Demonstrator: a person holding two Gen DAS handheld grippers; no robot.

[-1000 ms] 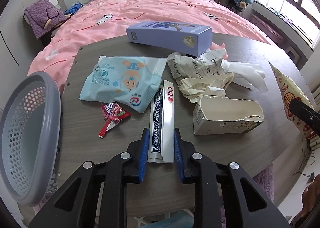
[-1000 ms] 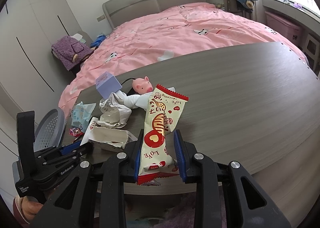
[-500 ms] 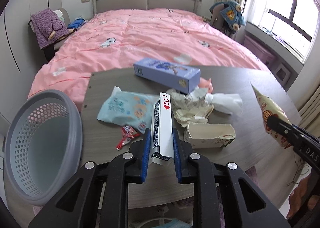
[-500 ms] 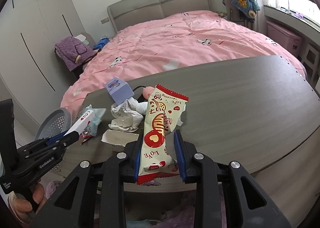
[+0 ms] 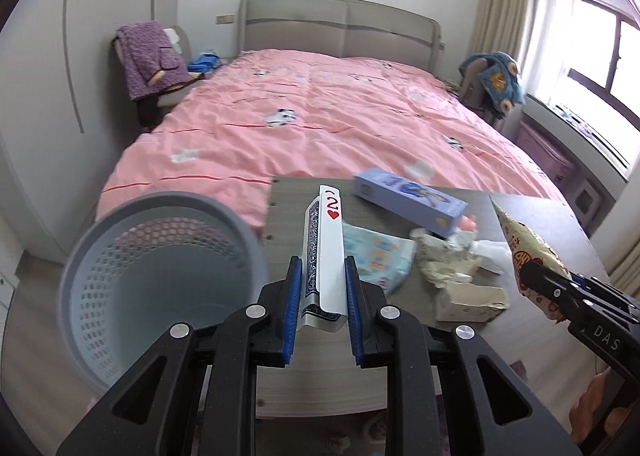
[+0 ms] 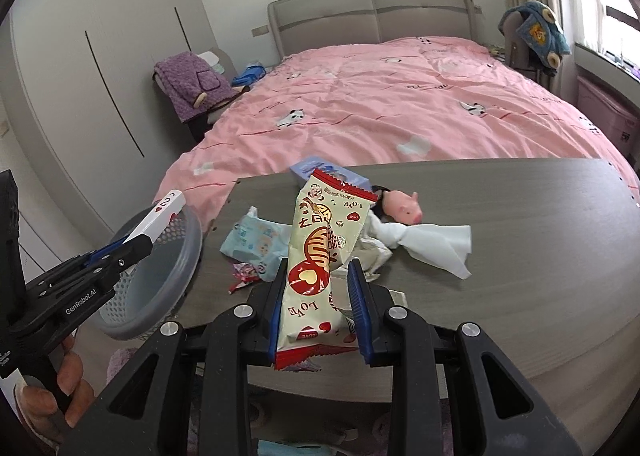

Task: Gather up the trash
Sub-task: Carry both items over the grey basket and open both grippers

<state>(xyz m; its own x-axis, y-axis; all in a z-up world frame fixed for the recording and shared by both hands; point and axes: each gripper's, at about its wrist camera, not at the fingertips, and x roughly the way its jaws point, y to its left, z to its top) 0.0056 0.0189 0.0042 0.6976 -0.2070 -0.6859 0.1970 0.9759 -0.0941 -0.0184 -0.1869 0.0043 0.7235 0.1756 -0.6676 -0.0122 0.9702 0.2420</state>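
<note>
Left gripper [image 5: 320,288] fingers clamp the folded playing cards [image 5: 326,248] beside the grey mesh basket [image 5: 160,268]; swing fully over its rim before releasing. Right gripper [image 6: 318,310] fingers clamp the cream snack wrapper [image 6: 320,256].

The snack packet [image 6: 320,256] hides most of the purple box [image 6: 316,170].
</note>
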